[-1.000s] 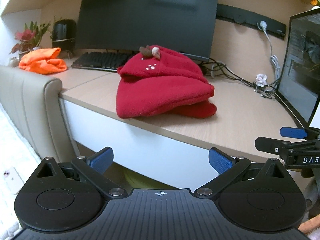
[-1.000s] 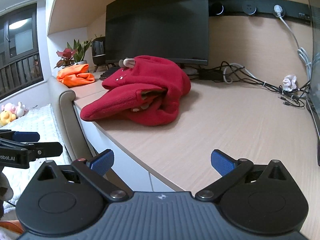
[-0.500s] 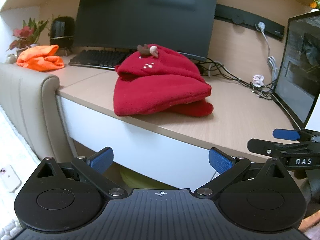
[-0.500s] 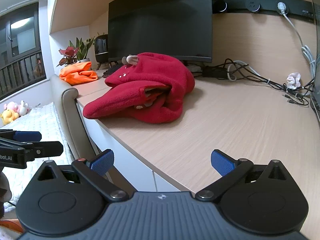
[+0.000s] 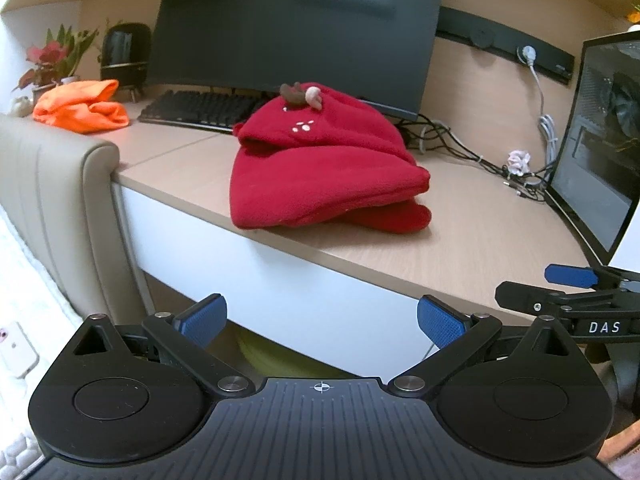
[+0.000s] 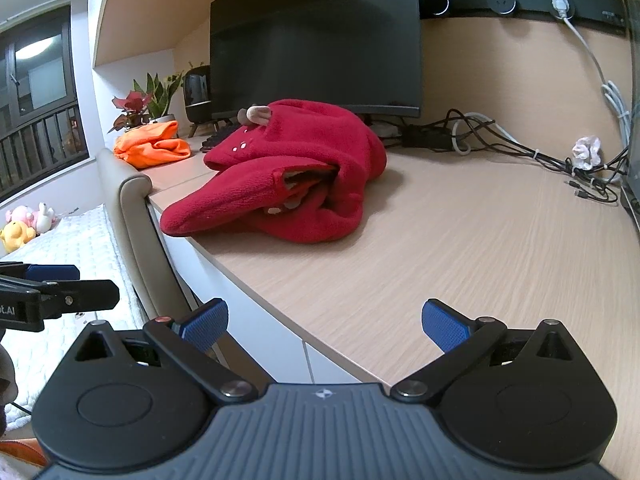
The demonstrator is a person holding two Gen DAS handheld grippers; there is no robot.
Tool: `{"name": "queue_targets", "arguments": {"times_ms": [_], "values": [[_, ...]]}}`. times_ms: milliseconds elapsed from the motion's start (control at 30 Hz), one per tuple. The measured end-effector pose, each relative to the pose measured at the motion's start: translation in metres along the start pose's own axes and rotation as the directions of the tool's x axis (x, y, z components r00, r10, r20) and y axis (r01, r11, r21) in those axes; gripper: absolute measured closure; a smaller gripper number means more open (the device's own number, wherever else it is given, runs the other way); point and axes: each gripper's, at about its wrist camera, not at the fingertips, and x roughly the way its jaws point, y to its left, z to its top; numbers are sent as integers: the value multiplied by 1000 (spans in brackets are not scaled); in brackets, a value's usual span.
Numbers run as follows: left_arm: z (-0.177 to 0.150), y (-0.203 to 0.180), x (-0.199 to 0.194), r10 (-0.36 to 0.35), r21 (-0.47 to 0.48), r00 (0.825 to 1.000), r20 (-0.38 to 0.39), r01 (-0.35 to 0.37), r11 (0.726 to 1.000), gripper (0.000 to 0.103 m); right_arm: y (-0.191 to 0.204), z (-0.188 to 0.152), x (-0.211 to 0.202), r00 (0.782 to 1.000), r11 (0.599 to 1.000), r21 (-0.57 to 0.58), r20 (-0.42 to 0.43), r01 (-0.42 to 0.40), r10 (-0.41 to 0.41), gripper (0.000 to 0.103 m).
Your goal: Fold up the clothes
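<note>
Both grippers — left gripper [image 5: 322,316] and right gripper [image 6: 324,320] — hold fingers spread, empty; the red fleece garment [image 5: 320,168] lies well ahead on the desk [image 6: 460,240].

desk [image 5: 460,248]: light wood, white front | monitor [image 5: 296,24]: dark, at rear | keyboard [image 5: 200,108]: black, before monitor | speaker [image 5: 124,54]: black, left of monitor | potted plant [image 5: 52,60]: far left | cables [image 6: 520,148]: tangled along wall | crumpled tissue [image 6: 586,152]: among cables
</note>
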Motion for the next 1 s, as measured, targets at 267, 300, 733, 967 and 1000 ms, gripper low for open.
{"name": "queue_targets", "arguments": {"times_ms": [267, 300, 733, 967, 1000], "values": [[-3, 0, 1, 3, -9, 1000, -17, -3, 1000, 0, 0, -1, 2, 1000, 1000, 0, -8, -1, 1, 0], [-3, 1, 0, 5, -12, 1000, -16, -5, 1000, 0, 0, -1, 2, 1000, 1000, 0, -9, -1, 1, 0], [-4, 5, -1, 18, -23, 1000, -24, -18, 1000, 0, 1, -3, 3, 1000, 1000, 2, -16, -9, 9, 0], [-3, 4, -3, 9, -22, 1000, -12, -9, 1000, 0, 0, -3, 1, 1000, 1000, -4, -16, -7, 7, 0], [-3, 4, -2, 8, -21, 1000, -10, -8, 1000, 0, 0, -3, 1, 1000, 1000, -6, -15, -7, 7, 0]]}}
